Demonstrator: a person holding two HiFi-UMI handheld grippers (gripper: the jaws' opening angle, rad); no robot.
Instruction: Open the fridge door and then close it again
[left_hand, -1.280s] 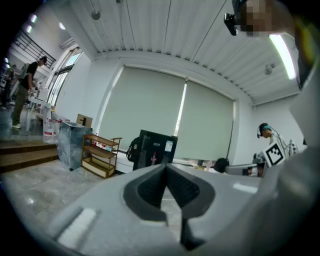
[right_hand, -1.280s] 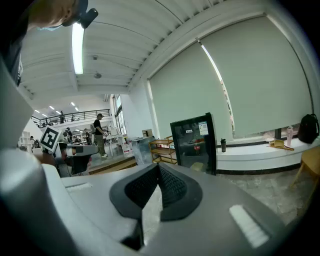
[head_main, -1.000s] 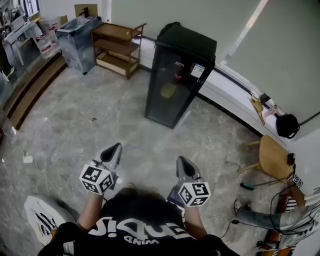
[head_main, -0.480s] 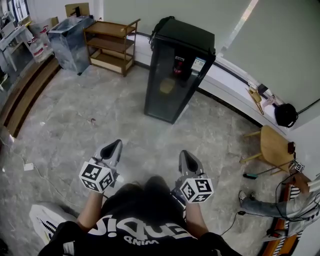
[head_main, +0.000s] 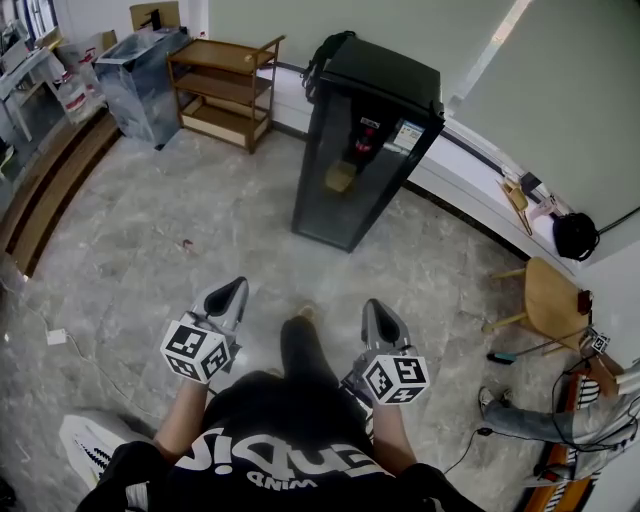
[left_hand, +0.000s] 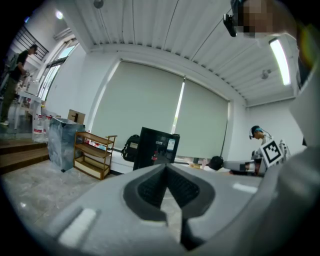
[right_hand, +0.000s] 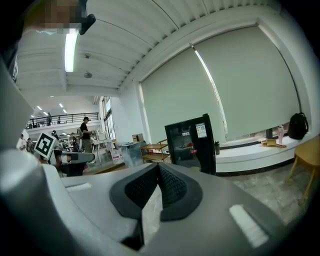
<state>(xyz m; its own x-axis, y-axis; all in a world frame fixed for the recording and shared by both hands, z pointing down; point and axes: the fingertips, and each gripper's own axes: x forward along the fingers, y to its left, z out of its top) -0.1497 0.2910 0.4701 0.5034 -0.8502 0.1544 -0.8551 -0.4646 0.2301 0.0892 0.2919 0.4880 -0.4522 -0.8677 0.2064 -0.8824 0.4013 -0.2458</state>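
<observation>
Left gripper (head_main: 229, 293) and right gripper (head_main: 376, 313) are both kept pinched shut, nothing caught in either, held side by side over the grey floor (head_main: 200, 230). The black fridge (head_main: 365, 140) is seen well ahead by the wall, door closed. A wooden shelf (head_main: 225, 90) is parked to its left.

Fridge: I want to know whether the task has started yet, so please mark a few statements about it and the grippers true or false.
1. The fridge has its door closed. True.
2. The left gripper grips the fridge's door. False: its jaws are shut on nothing, and open floor lies between it and the fridge.
3. The right gripper has its jaws together and holds nothing. True.
4. In the head view the wooden shelf stands right of the fridge. False: it stands left of it; a wooden chair is on the right.
</observation>
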